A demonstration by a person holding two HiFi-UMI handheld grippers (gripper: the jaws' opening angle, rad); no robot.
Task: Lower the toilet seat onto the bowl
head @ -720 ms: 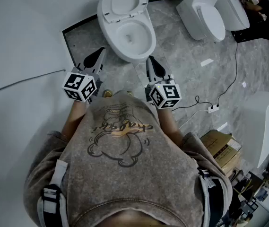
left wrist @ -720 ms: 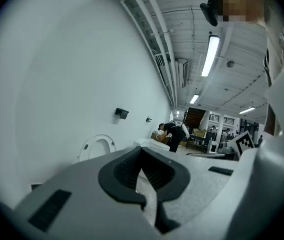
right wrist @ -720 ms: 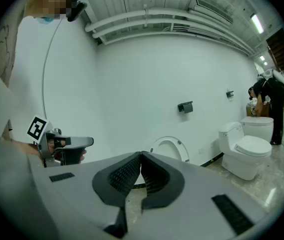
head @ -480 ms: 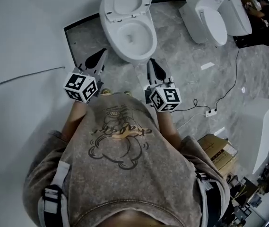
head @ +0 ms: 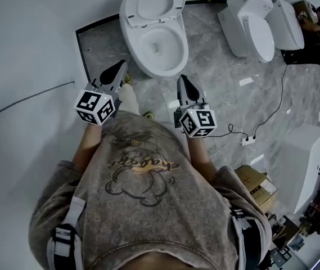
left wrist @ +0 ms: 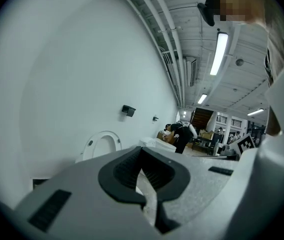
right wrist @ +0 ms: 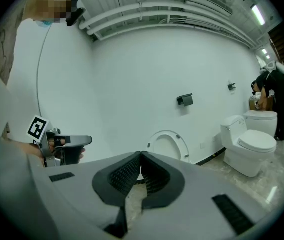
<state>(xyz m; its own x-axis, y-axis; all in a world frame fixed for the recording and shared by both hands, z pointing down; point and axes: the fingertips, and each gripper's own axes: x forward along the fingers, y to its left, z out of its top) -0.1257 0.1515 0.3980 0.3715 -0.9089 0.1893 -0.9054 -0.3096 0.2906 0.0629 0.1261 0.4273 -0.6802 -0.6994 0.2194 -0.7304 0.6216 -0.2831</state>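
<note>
Toilet seat (head: pixel 151 1) upright behind bowl (head: pixel 161 66); we hold left gripper (head: pixel 118 67) and right gripper (head: pixel 182 81) closed, empty, apart from it.

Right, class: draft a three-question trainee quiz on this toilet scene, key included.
1. True or false: the toilet seat already lies flat on the bowl.
2. Pick one: the jaws of the left gripper and the right gripper are A) both shut with nothing between them, B) both wide open, C) shut on the seat.
3. Short answer: which gripper is nearer the white wall?

Key: 1 false, the seat stands raised; 2 A; 3 the left.
</note>
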